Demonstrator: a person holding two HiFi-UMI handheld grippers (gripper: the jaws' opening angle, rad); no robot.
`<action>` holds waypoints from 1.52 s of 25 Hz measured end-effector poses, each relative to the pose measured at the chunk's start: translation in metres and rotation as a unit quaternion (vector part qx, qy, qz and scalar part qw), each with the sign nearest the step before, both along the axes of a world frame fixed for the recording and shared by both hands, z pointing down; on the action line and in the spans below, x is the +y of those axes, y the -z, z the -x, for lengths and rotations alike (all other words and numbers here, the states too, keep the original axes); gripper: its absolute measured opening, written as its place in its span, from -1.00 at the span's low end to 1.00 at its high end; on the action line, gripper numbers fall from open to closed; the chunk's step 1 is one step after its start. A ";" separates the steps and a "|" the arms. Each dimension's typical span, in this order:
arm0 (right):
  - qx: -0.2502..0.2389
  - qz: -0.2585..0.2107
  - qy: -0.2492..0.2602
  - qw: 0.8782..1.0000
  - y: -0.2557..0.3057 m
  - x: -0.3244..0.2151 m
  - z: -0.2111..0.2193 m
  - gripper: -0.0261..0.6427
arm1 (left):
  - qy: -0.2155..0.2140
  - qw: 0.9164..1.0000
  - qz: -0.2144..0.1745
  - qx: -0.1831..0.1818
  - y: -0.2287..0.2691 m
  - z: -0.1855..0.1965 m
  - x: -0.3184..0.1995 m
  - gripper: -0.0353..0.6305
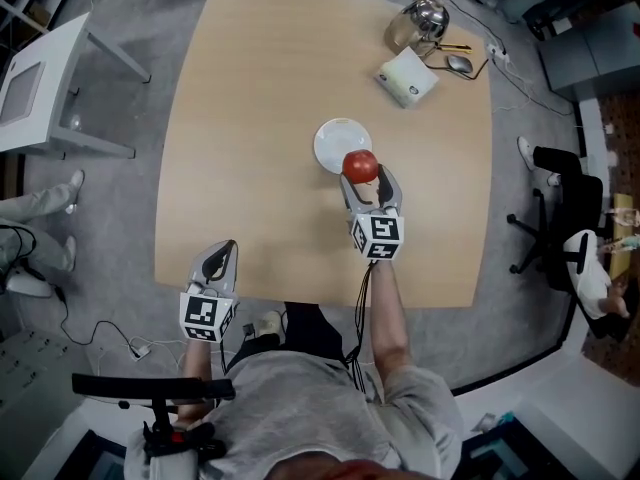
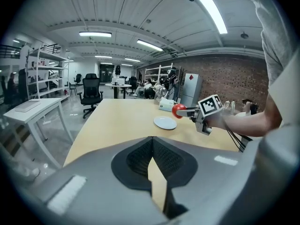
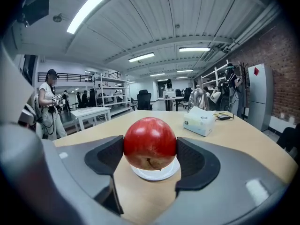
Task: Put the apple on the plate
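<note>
A red apple (image 1: 360, 165) is held above the table, at the near edge of a small white plate (image 1: 337, 141). My right gripper (image 1: 365, 176) is shut on the apple (image 3: 150, 143), both pads pressed to its sides, with the plate (image 3: 159, 173) showing just beneath and beyond it. From the left gripper view the apple (image 2: 178, 110) hangs a little above and right of the plate (image 2: 165, 123). My left gripper (image 1: 221, 258) hovers at the table's near left edge, its jaws closed together with nothing between them.
A white tissue box (image 1: 407, 76), a glass jar with a metal lid (image 1: 418, 20) and a computer mouse (image 1: 459, 64) sit at the far right corner of the wooden table (image 1: 250, 118). A black office chair (image 1: 560, 208) stands to the right, a white desk (image 1: 45, 83) to the left.
</note>
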State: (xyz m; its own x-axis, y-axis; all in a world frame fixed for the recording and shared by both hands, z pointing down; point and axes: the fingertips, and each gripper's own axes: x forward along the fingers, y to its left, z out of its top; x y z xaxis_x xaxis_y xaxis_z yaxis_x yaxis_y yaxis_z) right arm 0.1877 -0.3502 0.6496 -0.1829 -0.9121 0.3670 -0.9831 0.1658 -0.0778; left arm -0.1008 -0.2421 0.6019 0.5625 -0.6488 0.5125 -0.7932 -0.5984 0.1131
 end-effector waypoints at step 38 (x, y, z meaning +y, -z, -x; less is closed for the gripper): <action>0.008 0.057 0.041 0.998 -0.075 -0.057 -0.001 0.16 | 0.030 0.999 0.030 -0.007 -0.025 -0.019 -0.037 -0.83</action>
